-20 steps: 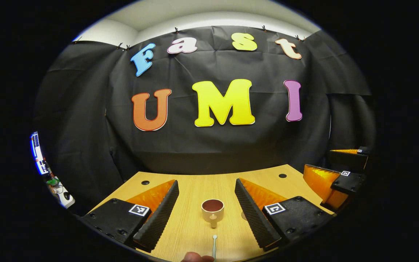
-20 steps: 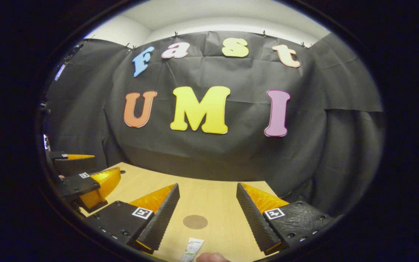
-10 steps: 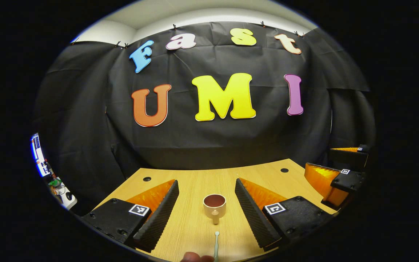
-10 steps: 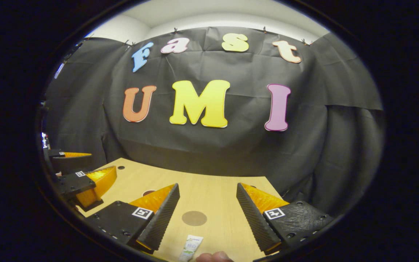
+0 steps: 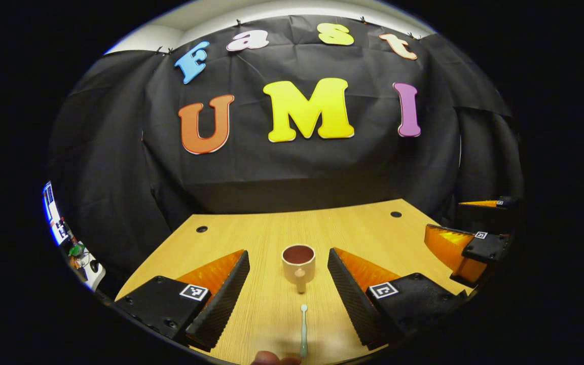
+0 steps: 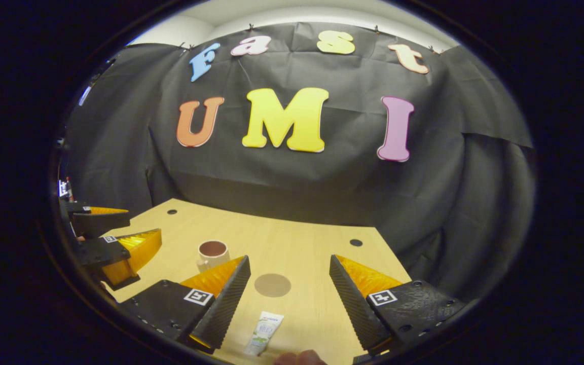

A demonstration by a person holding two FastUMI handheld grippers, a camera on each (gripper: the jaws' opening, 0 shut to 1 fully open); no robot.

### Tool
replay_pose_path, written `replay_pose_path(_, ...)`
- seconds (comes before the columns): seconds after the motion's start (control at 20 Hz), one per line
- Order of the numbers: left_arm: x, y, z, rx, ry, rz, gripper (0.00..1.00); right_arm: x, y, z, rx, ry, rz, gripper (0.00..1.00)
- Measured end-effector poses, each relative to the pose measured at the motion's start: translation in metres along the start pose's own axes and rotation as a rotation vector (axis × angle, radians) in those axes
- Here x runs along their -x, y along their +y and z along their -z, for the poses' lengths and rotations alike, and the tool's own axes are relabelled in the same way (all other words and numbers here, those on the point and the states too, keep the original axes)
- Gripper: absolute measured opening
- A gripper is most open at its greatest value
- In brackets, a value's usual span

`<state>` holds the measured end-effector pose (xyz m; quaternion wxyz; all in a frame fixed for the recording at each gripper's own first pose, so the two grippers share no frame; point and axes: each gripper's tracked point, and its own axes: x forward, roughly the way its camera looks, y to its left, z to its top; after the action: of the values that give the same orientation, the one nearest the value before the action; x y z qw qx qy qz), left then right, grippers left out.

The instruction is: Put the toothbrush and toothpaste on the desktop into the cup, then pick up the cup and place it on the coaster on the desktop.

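Toothbrush (image 5: 303,324) lies on the worktop (image 5: 251,238) just before the cup (image 5: 298,262), toothpaste (image 6: 264,332) before the coaster (image 6: 272,285), each between a gripper's spread, empty fingers (image 5: 221,299).

Desk (image 5: 251,238): showing light wood grain. Cup (image 5: 298,263): showing cream outside, reddish-brown inside. Toothbrush (image 5: 303,329): appearing pale mint. Toothpaste (image 6: 264,332): showing white with green print. Coaster (image 6: 272,285): appearing flat brown.

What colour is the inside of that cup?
The cup is reddish-brown inside and cream outside, clearest in the left gripper view.
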<state>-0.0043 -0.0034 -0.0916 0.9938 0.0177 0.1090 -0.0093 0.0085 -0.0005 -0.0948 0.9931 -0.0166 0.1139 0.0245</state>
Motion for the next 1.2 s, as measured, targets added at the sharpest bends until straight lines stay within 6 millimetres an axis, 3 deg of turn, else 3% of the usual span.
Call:
replay_pose_path(0.25,0.003,-0.009,0.068,0.020,0.149,0.031,0.99,-0.006,-0.008,0.051,-0.015,0.127,0.013,0.95)
replay_pose_path(0.45,0.002,-0.020,0.116,0.021,0.250,0.057,0.99,-0.006,-0.014,0.078,-0.012,0.196,0.029,0.95)
replay_pose_path(0.65,-0.015,-0.026,0.155,0.056,0.327,0.064,0.97,-0.004,-0.018,0.100,-0.012,0.253,0.037,0.98)
replay_pose_path(0.9,-0.039,-0.023,0.184,0.081,0.387,0.062,0.91,-0.003,-0.022,0.122,-0.001,0.306,0.044,0.95)
replay_pose_path(0.95,-0.043,-0.023,0.188,0.076,0.392,0.065,0.95,-0.005,-0.023,0.123,-0.001,0.310,0.048,0.95)
replay_pose_path(1.0,-0.047,-0.024,0.191,0.070,0.398,0.072,0.87,-0.006,-0.023,0.125,-0.002,0.316,0.050,0.95)
replay_pose_path(1.2,-0.058,-0.026,0.197,0.046,0.415,0.089,0.77,-0.012,-0.021,0.137,-0.010,0.348,0.051,0.95)
